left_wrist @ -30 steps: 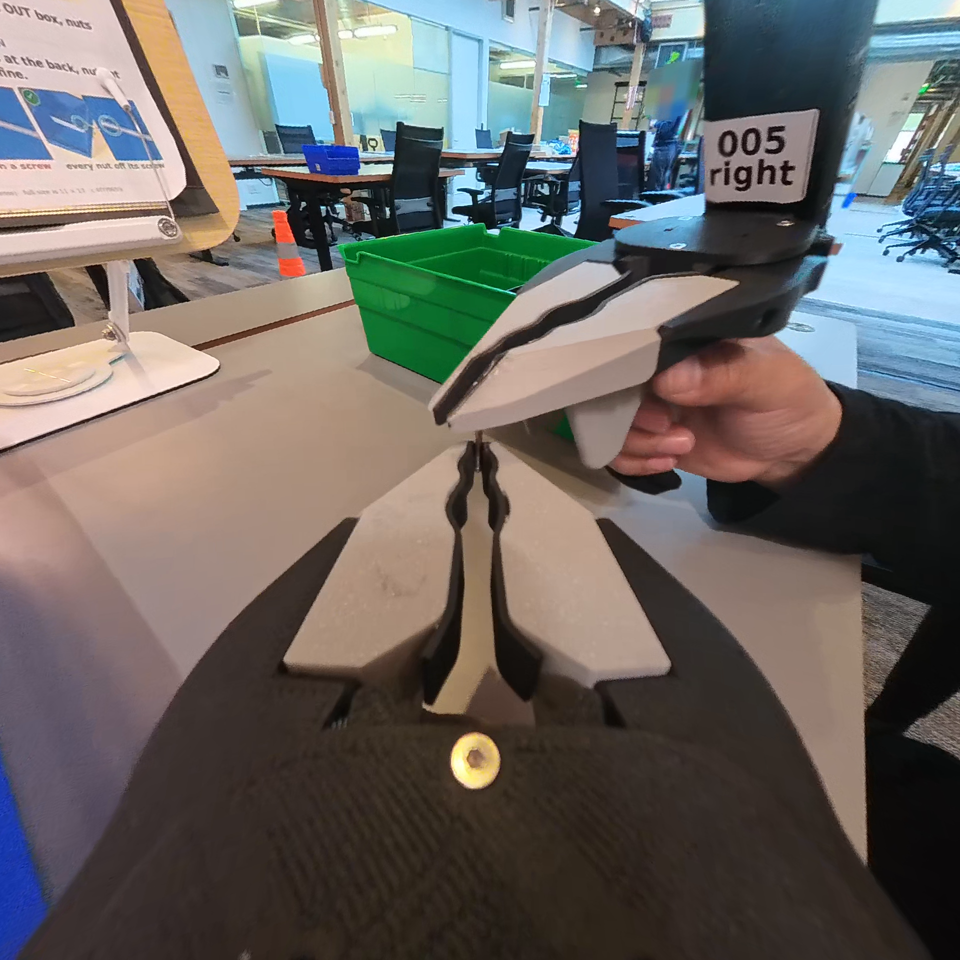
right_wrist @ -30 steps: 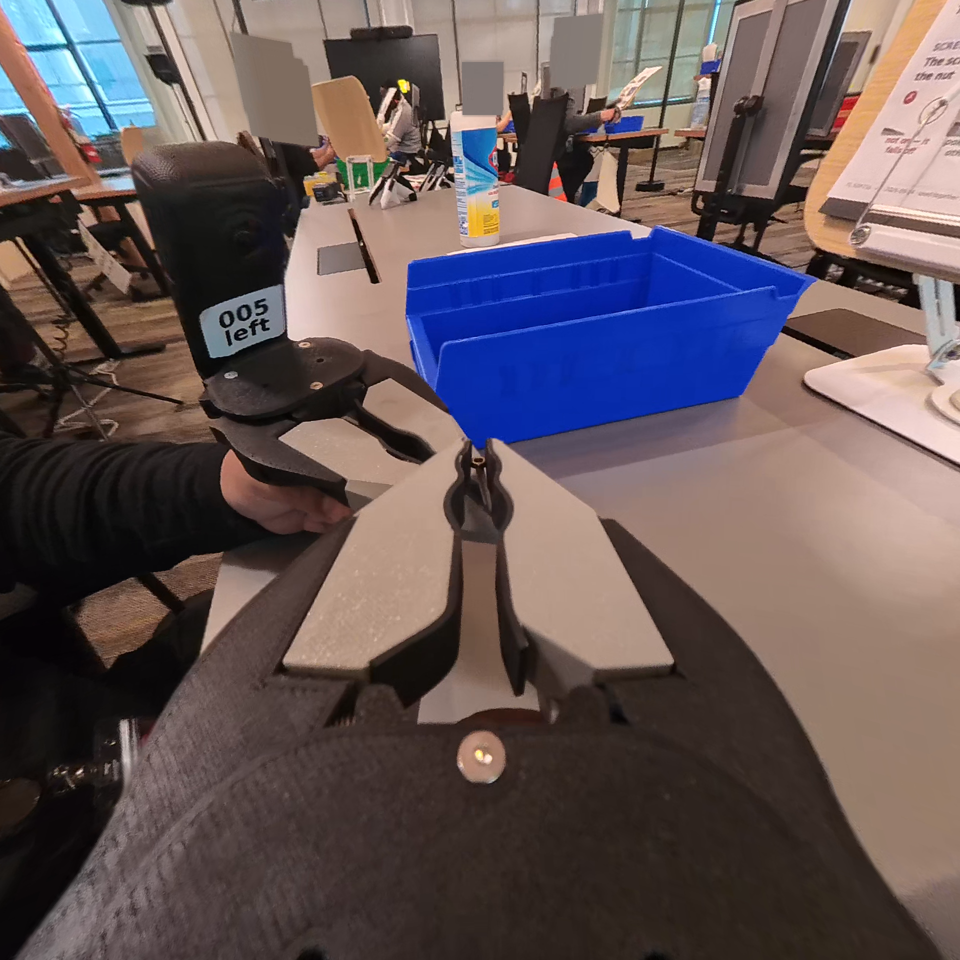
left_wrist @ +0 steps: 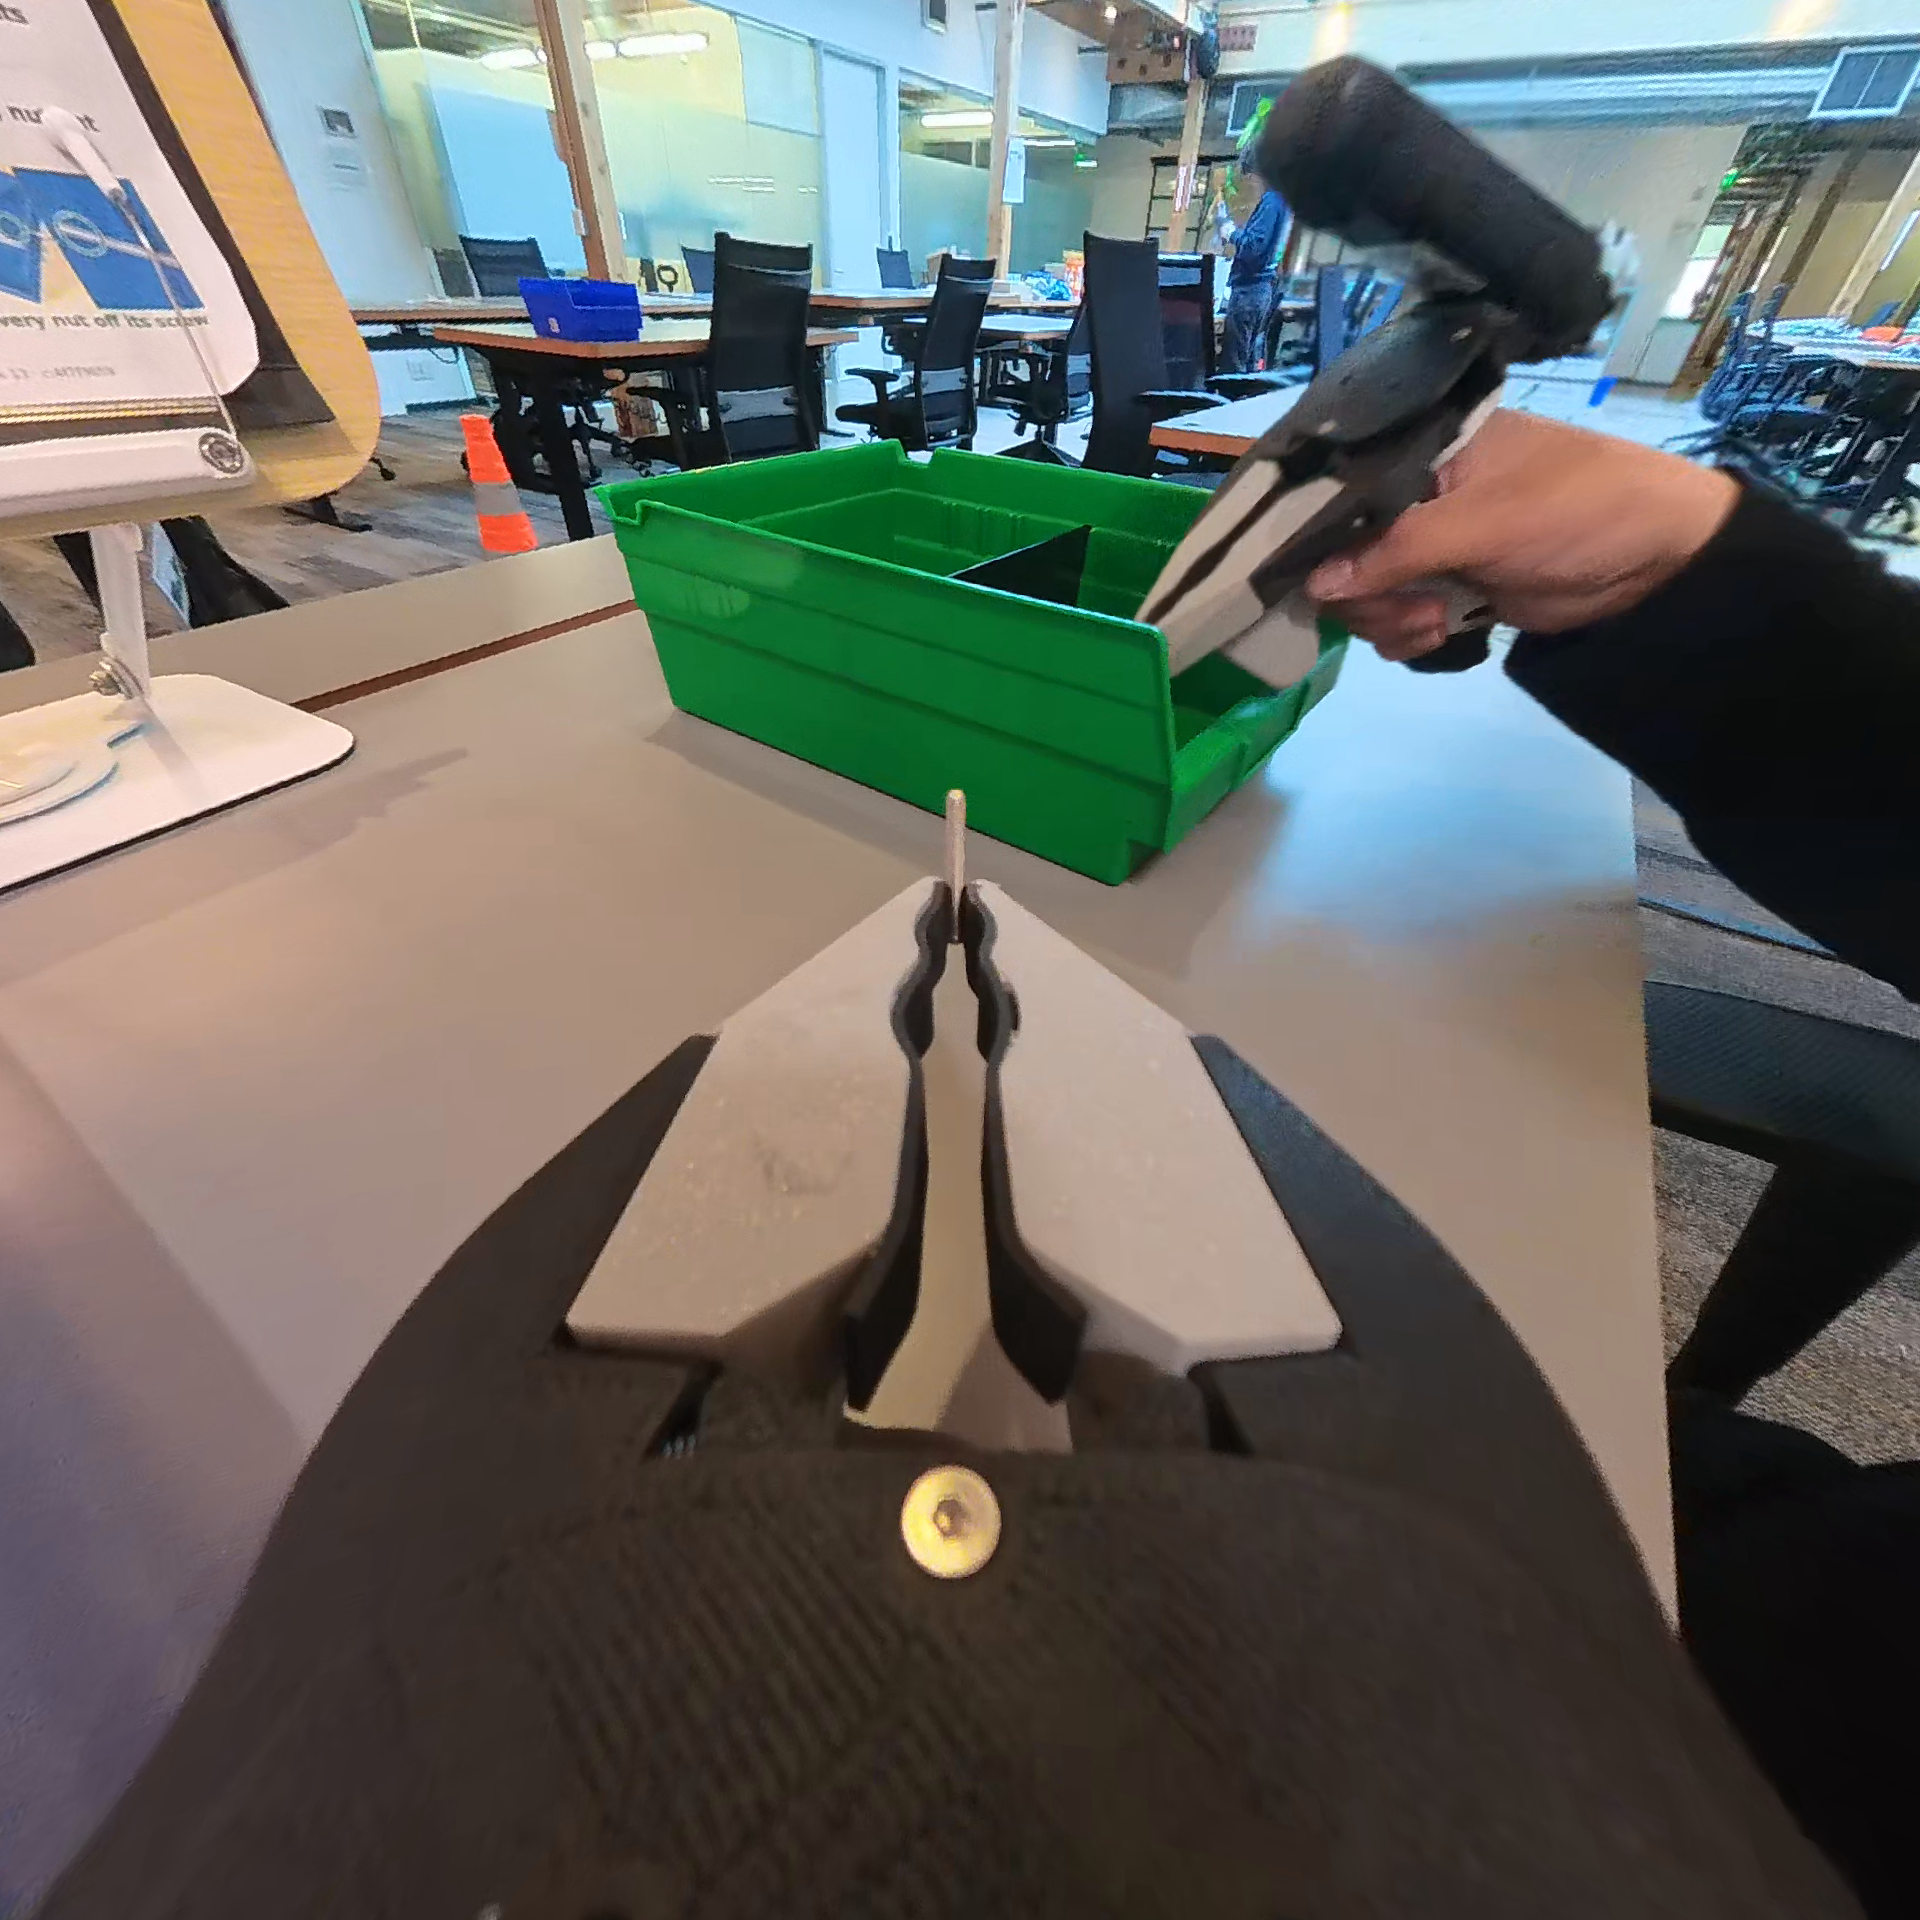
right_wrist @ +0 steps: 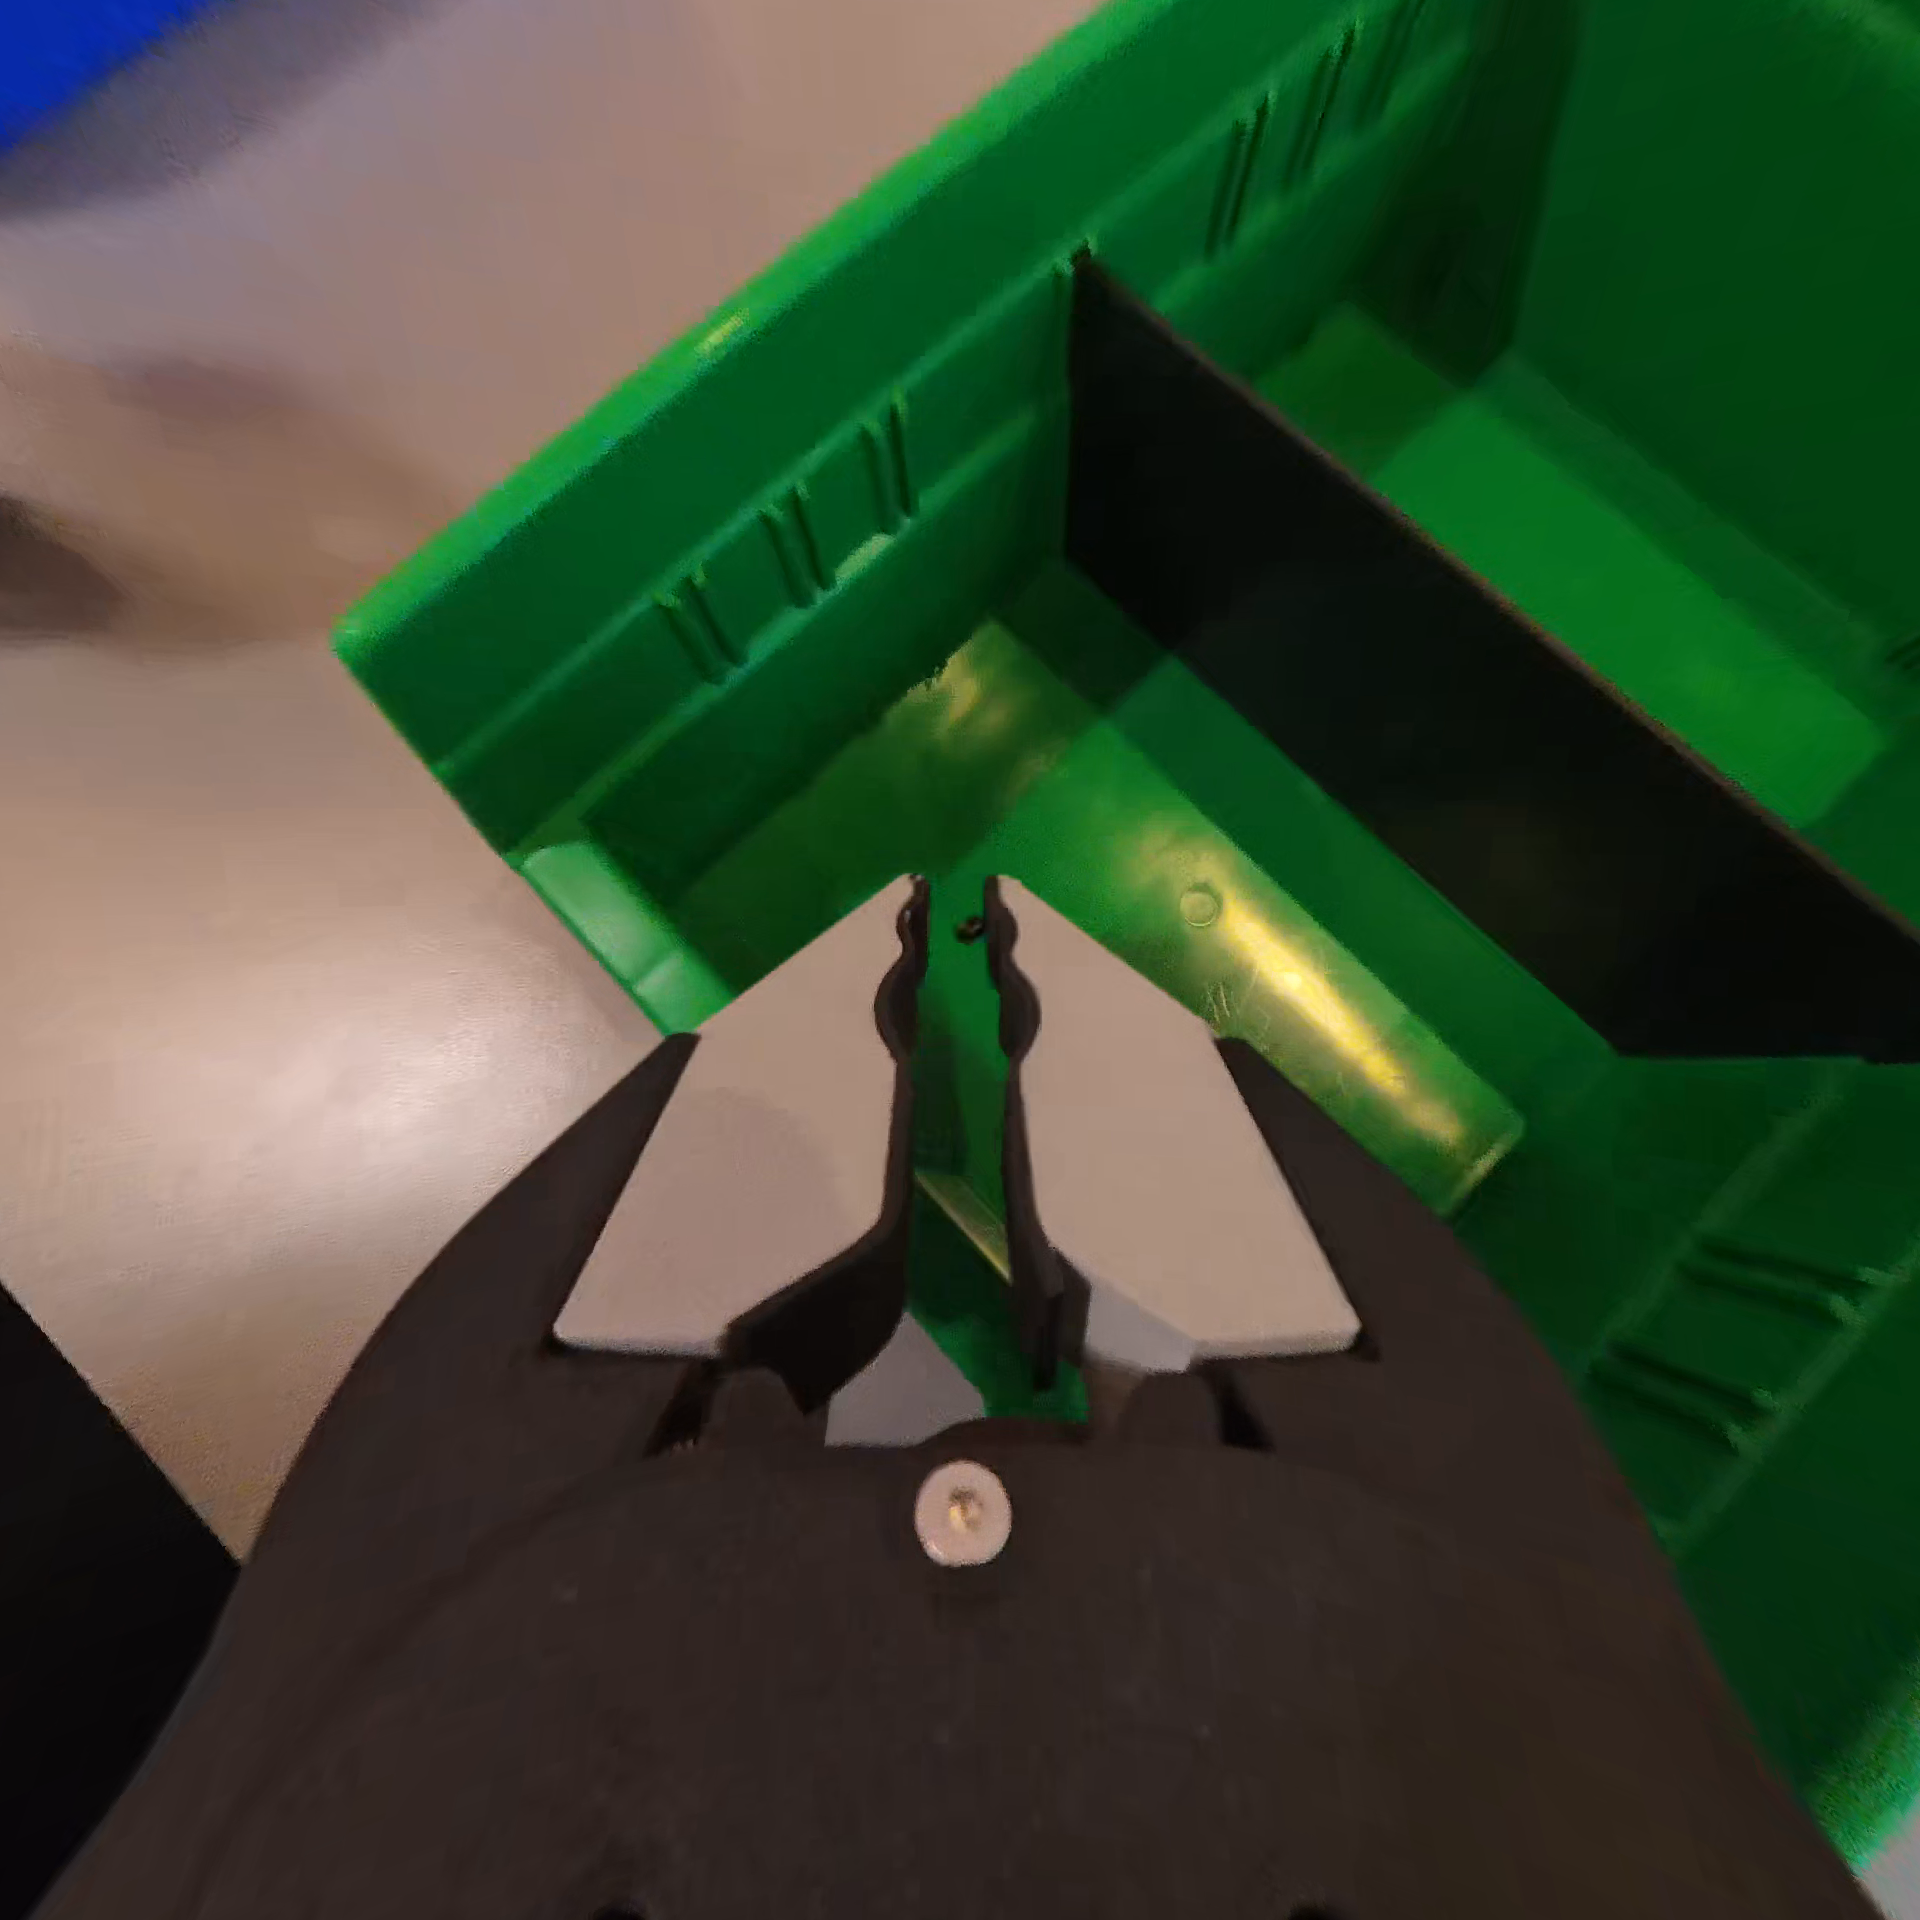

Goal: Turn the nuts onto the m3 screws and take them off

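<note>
Screw [left_wrist: 954, 847] stands upright above the worktop [left_wrist: 520, 935], pinched in the left gripper [left_wrist: 956, 914], threads bared; right gripper [right_wrist: 954, 904], fingers narrowly parted over the green bin [right_wrist: 727, 582], apparently dropping a tiny dark nut [right_wrist: 971, 925] into its near compartment.

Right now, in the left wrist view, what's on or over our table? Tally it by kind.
Grippers: 2, the left gripper shut on the screw, the right gripper over the green bin.
Screws: 1.
Green bins: 1.
Sign stands: 1, the stand at far left.
Total: 5.
</note>
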Demonstrator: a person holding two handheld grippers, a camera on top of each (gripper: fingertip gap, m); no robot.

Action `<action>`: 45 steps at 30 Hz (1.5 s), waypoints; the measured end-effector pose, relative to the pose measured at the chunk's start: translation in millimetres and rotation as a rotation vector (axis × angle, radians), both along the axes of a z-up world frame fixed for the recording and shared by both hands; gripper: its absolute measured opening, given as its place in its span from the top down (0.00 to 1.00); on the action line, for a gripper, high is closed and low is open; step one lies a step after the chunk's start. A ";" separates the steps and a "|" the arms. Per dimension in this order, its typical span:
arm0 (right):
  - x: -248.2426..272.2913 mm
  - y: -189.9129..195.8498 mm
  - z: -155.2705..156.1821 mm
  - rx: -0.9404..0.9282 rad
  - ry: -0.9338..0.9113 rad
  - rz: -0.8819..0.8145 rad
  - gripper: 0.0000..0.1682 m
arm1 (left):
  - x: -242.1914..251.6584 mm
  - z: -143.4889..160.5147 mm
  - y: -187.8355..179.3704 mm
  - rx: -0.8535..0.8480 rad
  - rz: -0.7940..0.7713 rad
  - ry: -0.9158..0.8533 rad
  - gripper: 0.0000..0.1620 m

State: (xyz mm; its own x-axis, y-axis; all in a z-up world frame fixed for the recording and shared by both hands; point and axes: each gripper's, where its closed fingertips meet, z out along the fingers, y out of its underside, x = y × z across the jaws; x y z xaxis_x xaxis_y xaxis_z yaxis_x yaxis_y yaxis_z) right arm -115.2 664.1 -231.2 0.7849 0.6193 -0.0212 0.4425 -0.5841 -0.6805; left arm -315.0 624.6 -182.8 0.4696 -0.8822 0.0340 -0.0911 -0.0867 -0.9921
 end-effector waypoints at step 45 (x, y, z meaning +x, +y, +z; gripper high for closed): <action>-38.0 92.4 129.7 0.543 -0.030 -0.133 1.00 | -3.2 5.6 2.2 0.010 0.025 -0.041 0.89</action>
State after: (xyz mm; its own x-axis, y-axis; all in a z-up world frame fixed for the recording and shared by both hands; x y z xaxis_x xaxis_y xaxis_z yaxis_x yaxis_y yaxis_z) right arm -153.2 756.4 -101.5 0.8525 0.4304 0.2967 0.4127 -0.2058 -0.8873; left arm -318.2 626.8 -177.2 0.4900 -0.8706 0.0447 -0.0481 -0.0782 -0.9958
